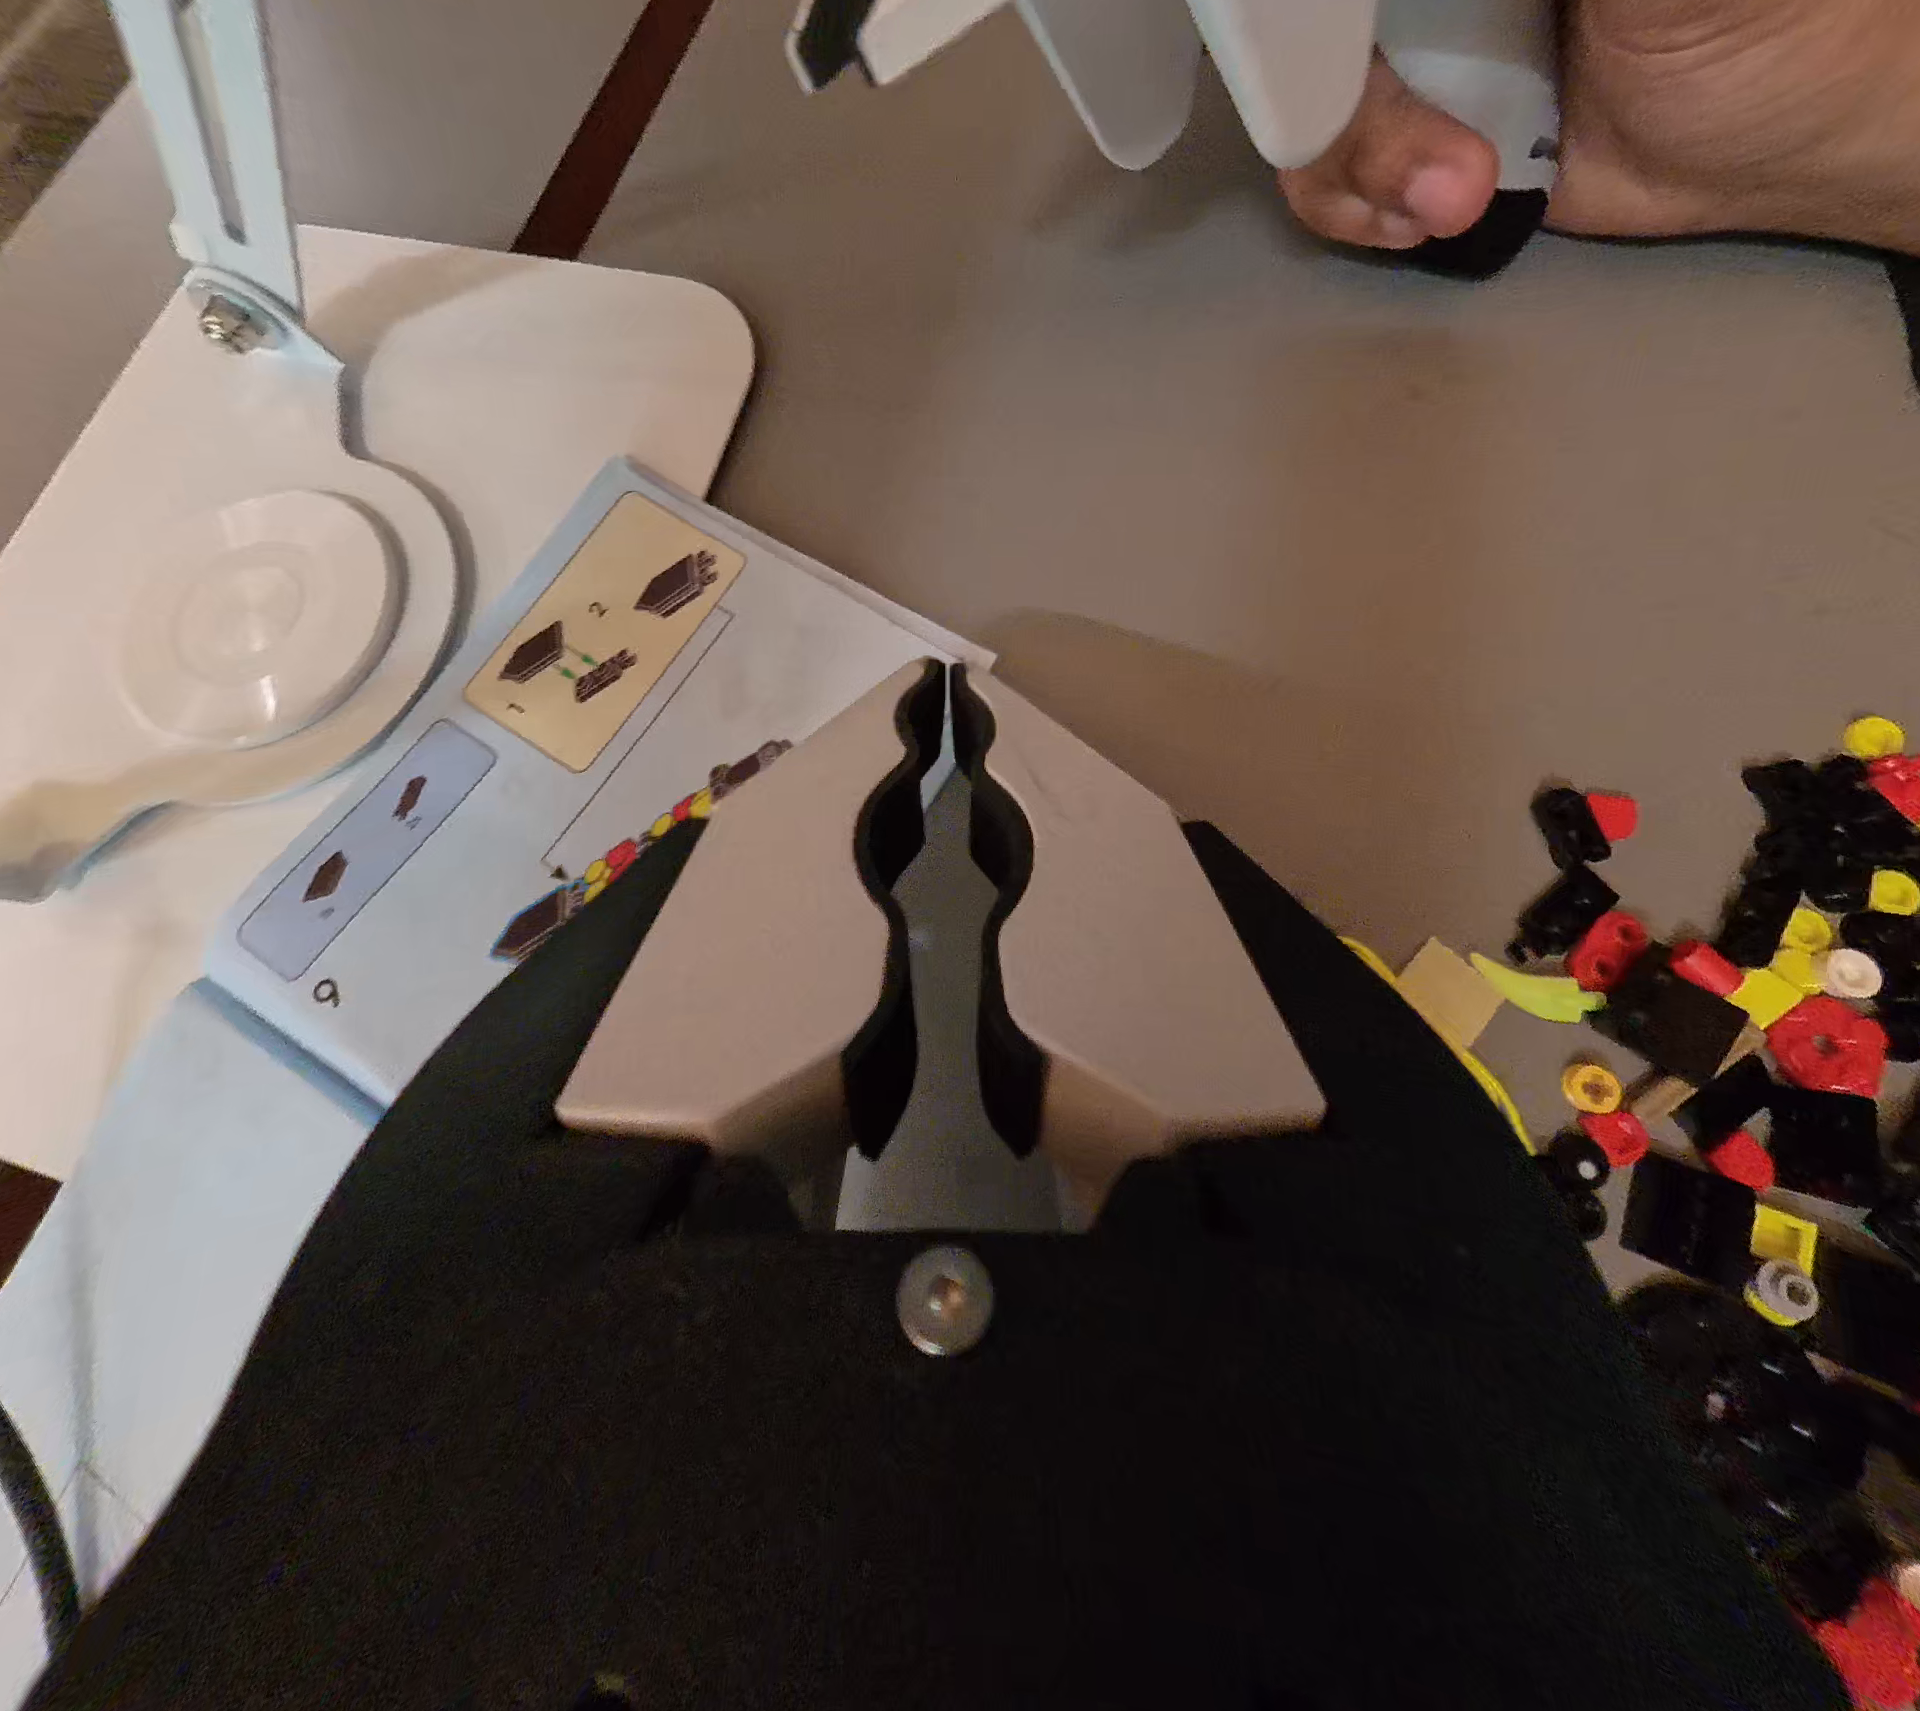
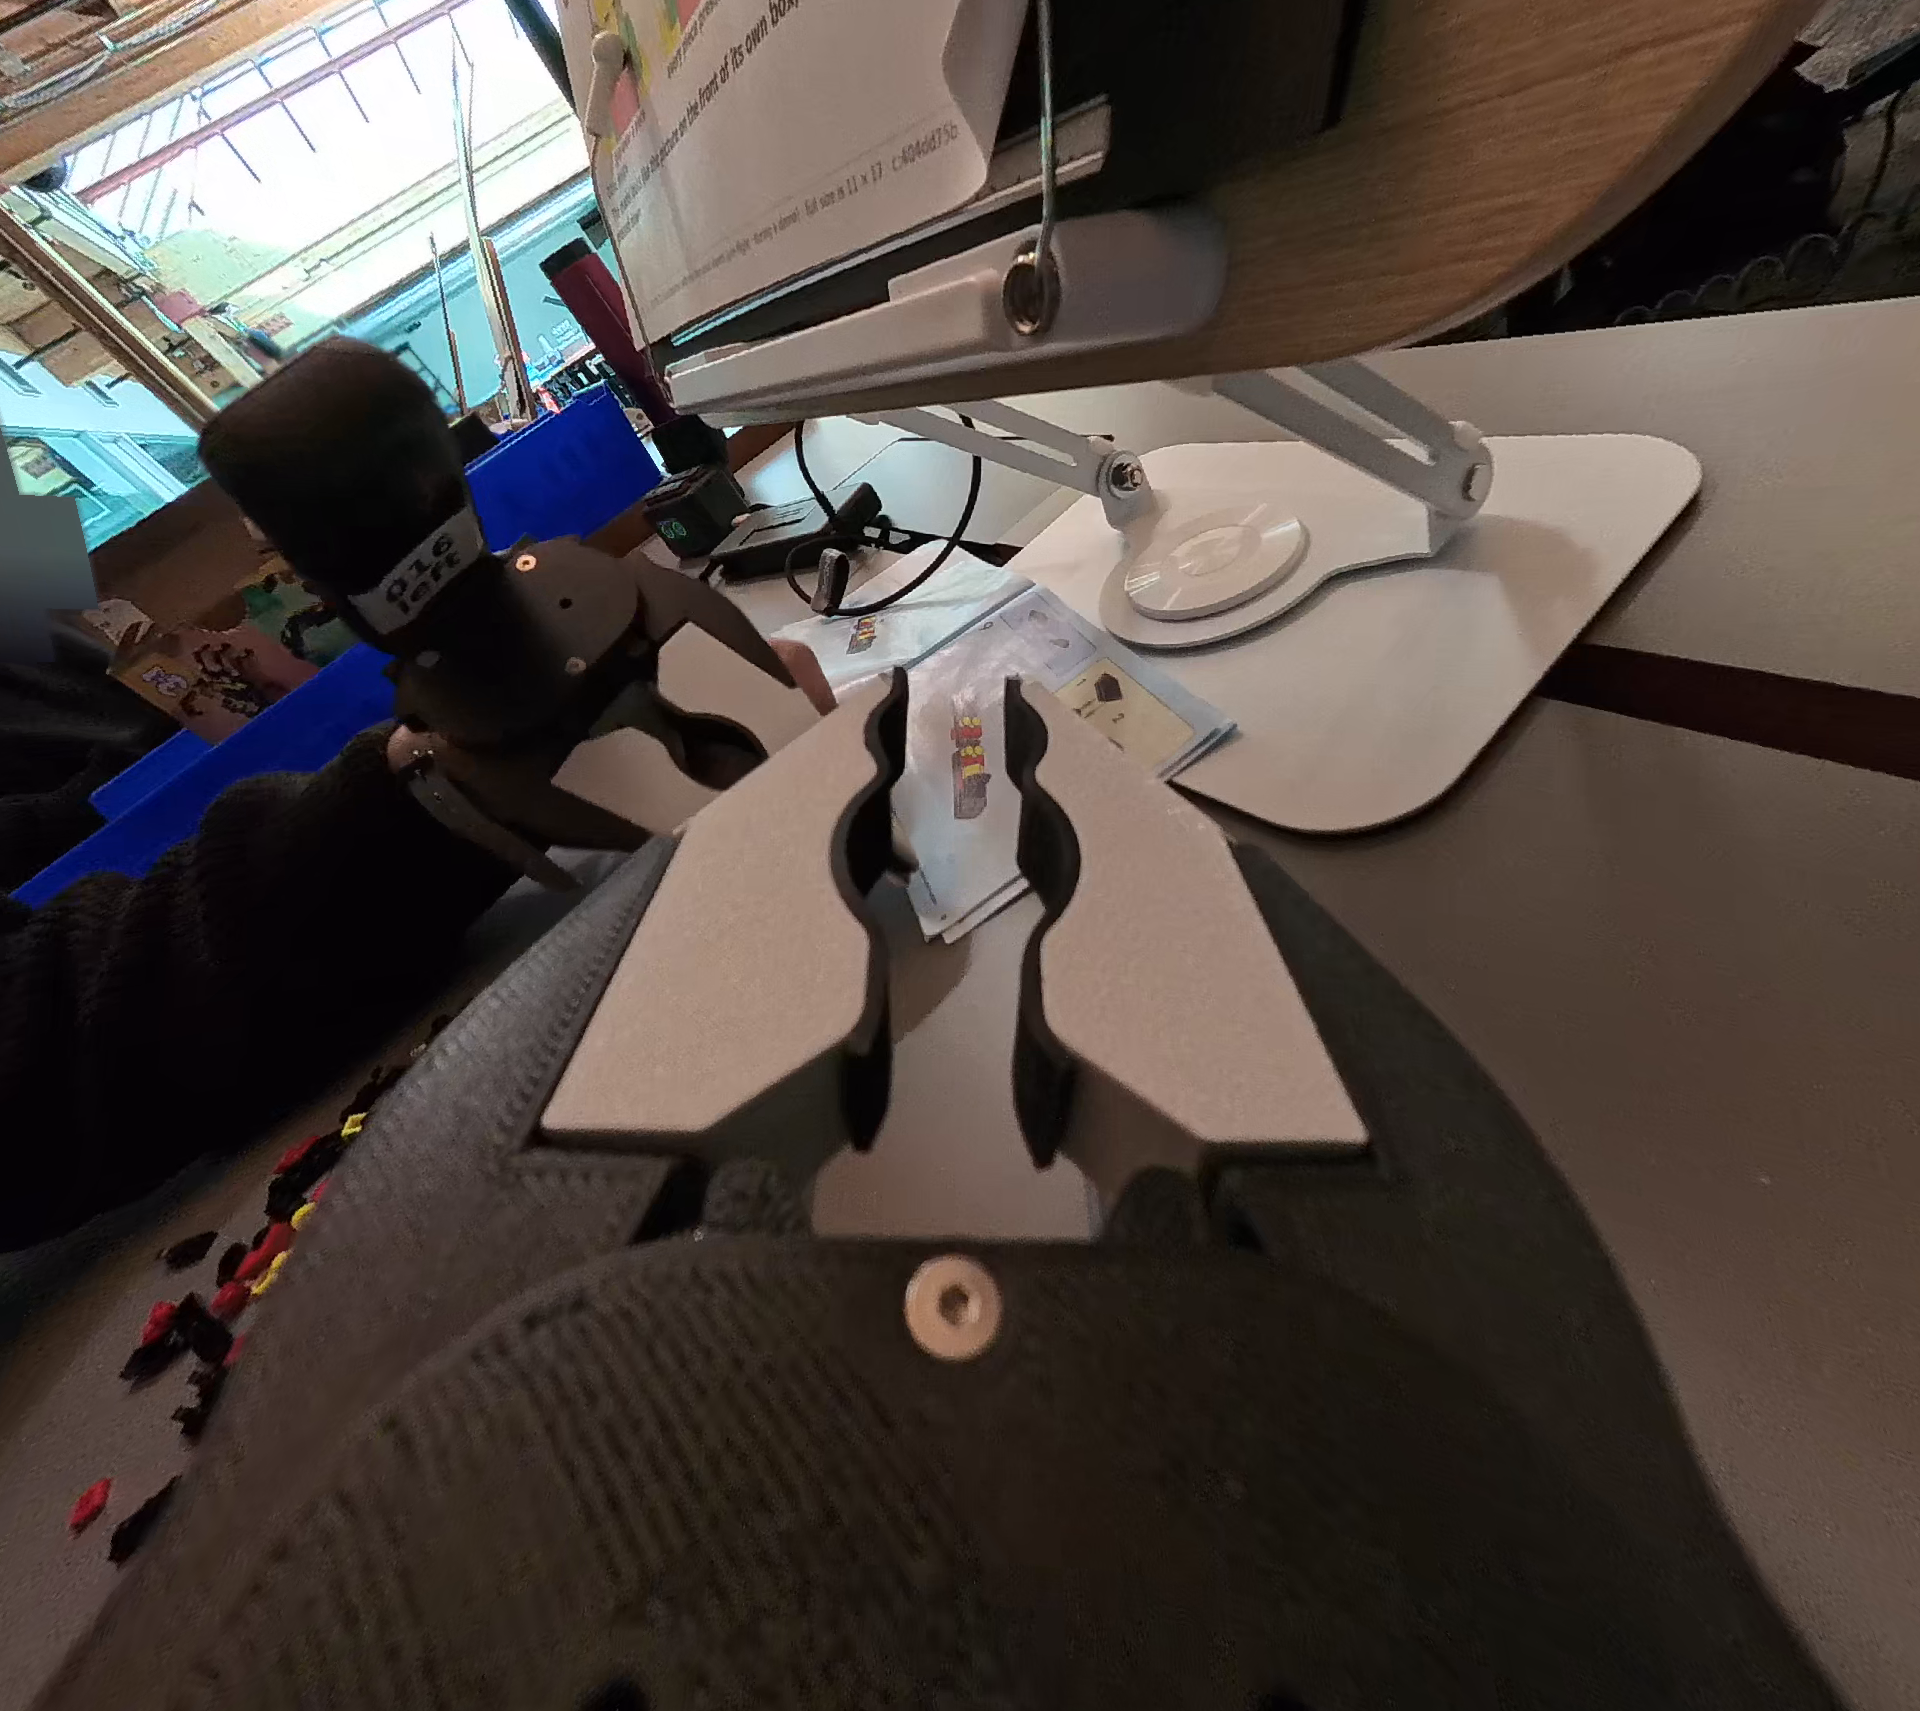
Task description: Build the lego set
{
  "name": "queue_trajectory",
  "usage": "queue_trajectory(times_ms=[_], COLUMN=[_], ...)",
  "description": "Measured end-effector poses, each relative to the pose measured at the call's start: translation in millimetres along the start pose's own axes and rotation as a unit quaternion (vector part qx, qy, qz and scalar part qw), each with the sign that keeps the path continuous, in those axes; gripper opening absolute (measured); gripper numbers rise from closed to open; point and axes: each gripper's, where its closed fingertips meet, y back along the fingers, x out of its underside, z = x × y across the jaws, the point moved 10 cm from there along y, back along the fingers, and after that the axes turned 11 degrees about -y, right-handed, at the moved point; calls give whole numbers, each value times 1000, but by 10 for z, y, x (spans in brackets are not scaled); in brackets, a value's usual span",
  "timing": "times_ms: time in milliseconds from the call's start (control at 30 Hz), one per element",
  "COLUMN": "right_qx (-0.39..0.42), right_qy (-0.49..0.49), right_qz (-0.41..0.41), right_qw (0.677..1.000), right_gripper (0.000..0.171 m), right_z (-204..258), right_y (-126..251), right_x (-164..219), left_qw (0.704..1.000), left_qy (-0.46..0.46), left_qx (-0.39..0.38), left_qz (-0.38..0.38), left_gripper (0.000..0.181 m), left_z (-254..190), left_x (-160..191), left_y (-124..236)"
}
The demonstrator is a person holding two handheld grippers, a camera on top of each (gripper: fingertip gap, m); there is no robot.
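Observation:
The light-blue instruction booklet (image 1: 644,674) lies open on the grey table beside the stand base. My left gripper (image 1: 940,679) is shut on the edge of a booklet page, a thin white sliver between its tips. It also shows in the right wrist view (image 2: 800,685), at the booklet's (image 2: 1101,685) left side. My right gripper (image 2: 956,705) is open and empty, pointing at the booklet from a short way off. It shows in the left wrist view (image 1: 842,51) at the top, held by a hand (image 1: 1714,51). Loose black, red and yellow lego pieces (image 1: 1766,1017) lie in a pile; they also show in the right wrist view (image 2: 260,1246).
A white tablet stand with a flat base (image 1: 260,601) (image 2: 1403,622) stands just behind the booklet and holds a printed sheet (image 2: 790,30). Blue bins (image 2: 561,466), cables and a small device (image 2: 696,518) sit at the far left. Some 9 cm of space lies between my two pairs of fingers.

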Motion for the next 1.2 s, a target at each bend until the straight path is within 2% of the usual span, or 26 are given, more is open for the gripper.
queue_trajectory(times_ms=[200, 600, 867, 1033, 1200], right_qx=[0, 1, 0, 1, 1], right_qy=[-1, 0, -1, 0, 1], right_qz=[0, 0, 0, 0, 1], right_qw=[1000, 1000, 1000, 1000, 1000], right_gripper=[17, 17, 17, 17, 17], right_z=[-2, -1, -1, 0, 1], right_y=[0, 0, 0, -1, -3], right_x=[0, 1, 2, 3, 3], left_qw=[999, 999, 999, 999, 999], left_qy=[-24, -23, -19, -29, -27], left_qx=[3, -4, 2, 8, 2], left_qz=[25, 37, 29, 34, 40], left_gripper=[8, 0, 0, 9, 4], left_z=[-81, -82, -74, -102, -97], left_x=[-5, -3, -6, -7, -5], left_y=[-82, -105, -90, -103, -113])
